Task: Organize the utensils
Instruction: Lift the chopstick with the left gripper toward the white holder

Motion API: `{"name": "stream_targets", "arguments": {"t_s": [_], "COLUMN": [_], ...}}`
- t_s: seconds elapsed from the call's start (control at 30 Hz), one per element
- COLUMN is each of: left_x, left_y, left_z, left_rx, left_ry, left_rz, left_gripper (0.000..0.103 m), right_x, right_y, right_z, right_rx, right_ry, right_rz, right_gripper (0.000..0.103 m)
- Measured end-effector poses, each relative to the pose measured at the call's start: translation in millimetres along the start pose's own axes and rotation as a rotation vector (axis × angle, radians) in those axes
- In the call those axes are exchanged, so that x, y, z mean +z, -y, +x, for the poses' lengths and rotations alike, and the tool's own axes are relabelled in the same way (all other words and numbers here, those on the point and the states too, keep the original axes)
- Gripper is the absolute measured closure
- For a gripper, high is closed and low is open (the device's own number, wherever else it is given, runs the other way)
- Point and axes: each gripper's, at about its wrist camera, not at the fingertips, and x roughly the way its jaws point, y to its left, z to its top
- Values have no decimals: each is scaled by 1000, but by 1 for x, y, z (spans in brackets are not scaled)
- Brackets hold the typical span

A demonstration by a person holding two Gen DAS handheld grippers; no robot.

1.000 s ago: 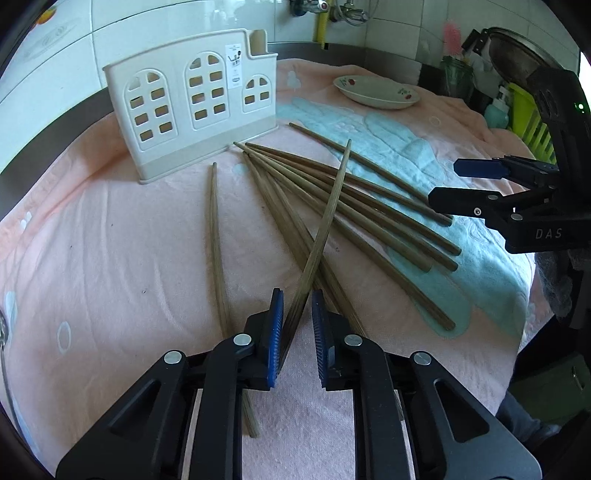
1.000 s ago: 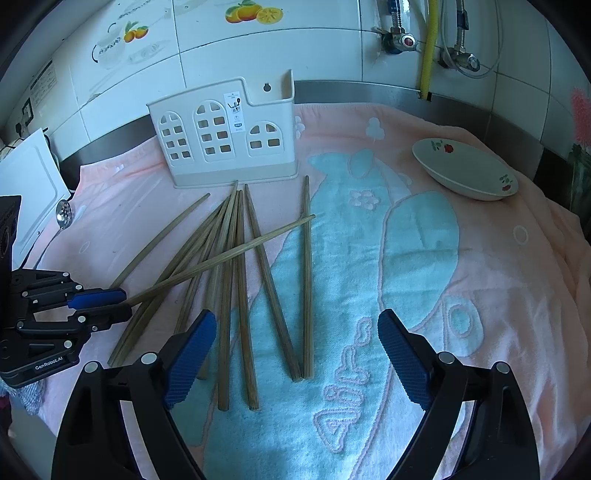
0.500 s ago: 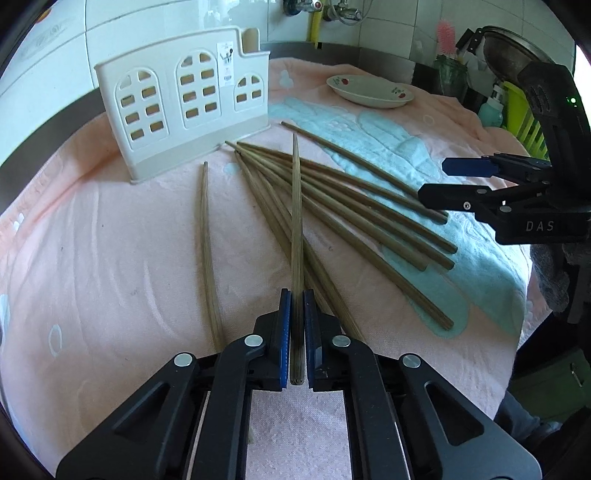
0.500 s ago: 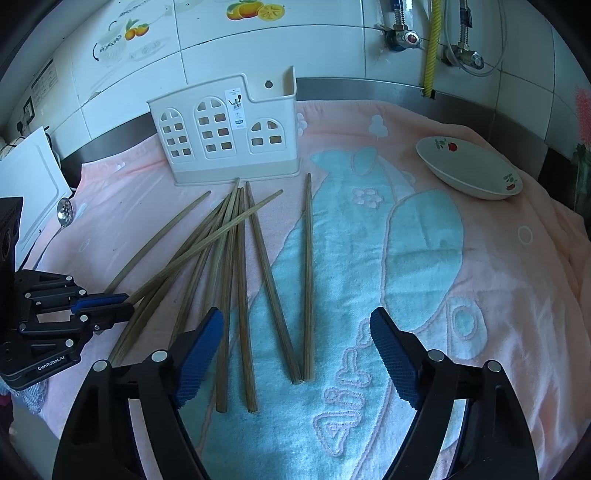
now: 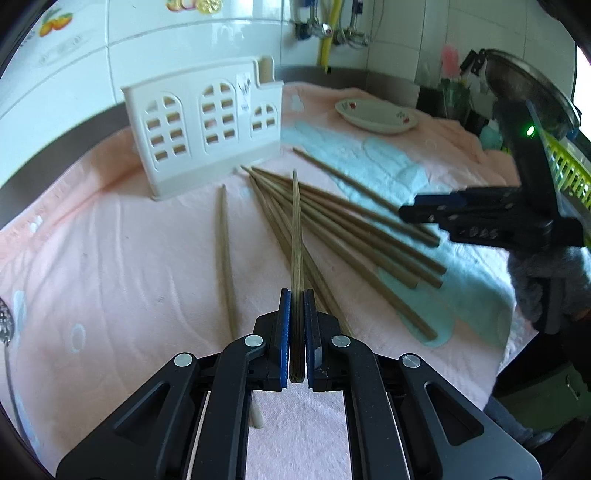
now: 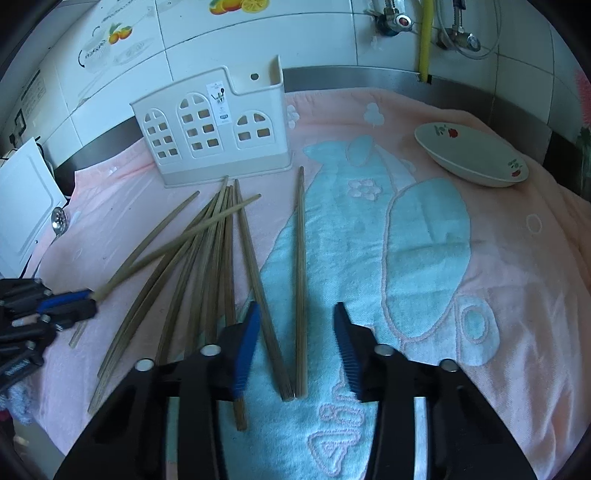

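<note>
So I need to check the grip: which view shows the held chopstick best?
The left wrist view: the held chopstick runs straight out from the shut left hand-held gripper, pads on both sides. The right wrist view shows it slanting from that gripper at the edge, grip hidden.

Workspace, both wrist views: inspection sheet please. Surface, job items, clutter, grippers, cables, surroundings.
Surface: pink and teal towel covering the counter.
Job's things: loose chopsticks fanned on the towel; held chopstick raised above them; white utensil holder upright near the wall, no utensils seen inside.
Clutter: flowered dish; metal strainer spoon at the towel's edge.
Grippers: left gripper shut on one chopstick; right gripper open over two chopsticks.
Cables: nothing seen.
Surroundings: tiled wall, yellow hose, valves.
</note>
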Motion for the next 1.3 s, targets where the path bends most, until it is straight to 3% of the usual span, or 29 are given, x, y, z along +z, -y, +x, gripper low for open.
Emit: {"name": "stream_targets", "arguments": {"t_s": [0.4, 0.63, 0.9, 1.1, 1.3], "left_x": [20, 32, 44, 55, 71], "left_y": [-2, -3, -7, -13, -19], "left_z": [-41, -49, -68, -80, -90], "left_rx": [13, 30, 45, 54, 61], "left_ry": [120, 145, 182, 197, 202], "left_rz": [-33, -46, -68, -86, -88], "left_gripper": [97, 97, 97, 97, 97], "right_x": [-3, -6, 0, 25, 60], "right_y": [-4, -6, -8, -13, -19], "right_z": [10, 11, -25, -70, -95], "right_rx": [-48, -73, -81, -72, -49], "right_ry": [-14, -9, 83, 207, 259], "right_rz": [-28, -43, -56, -77, -117], "right_gripper": [95, 97, 97, 97, 97]}}
